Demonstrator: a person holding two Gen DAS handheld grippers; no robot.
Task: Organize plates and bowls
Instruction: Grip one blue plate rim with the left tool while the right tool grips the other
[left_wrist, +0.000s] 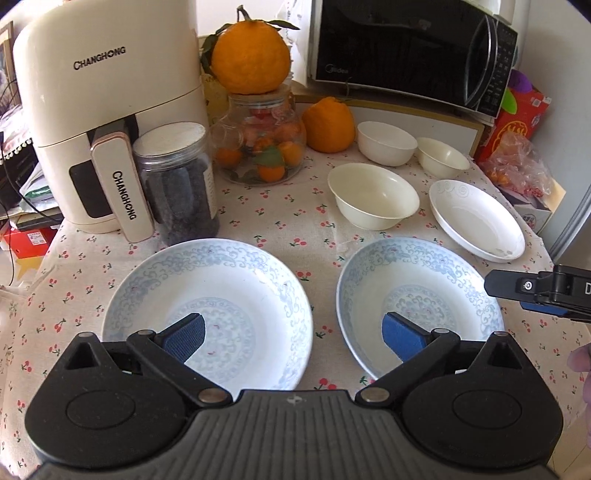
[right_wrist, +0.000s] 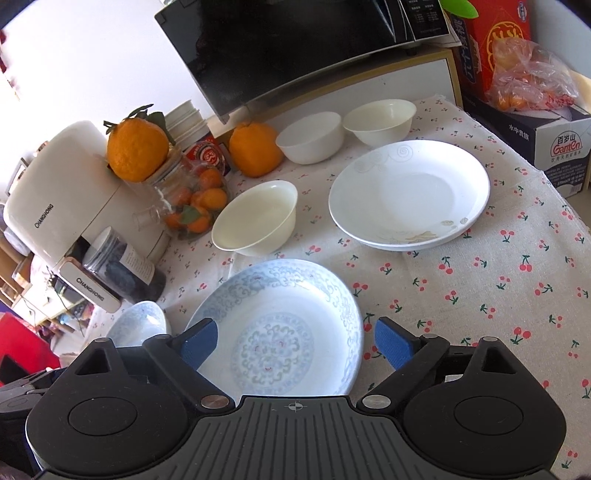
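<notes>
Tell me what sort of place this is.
Most likely a home kitchen or dining corner. A microwave and an air fryer stand at the back of a table under a cherry-print tablecloth, with oranges and household plates and bowls spread on it.

- The left wrist view looks down at a slant from just above the near edge of the desk, facing the far air fryer and microwave
- The right wrist view sits further right, tilted, close over one blue-patterned plate
- Both share the two patterned plates, the white plate, the bowls and the oranges
</notes>
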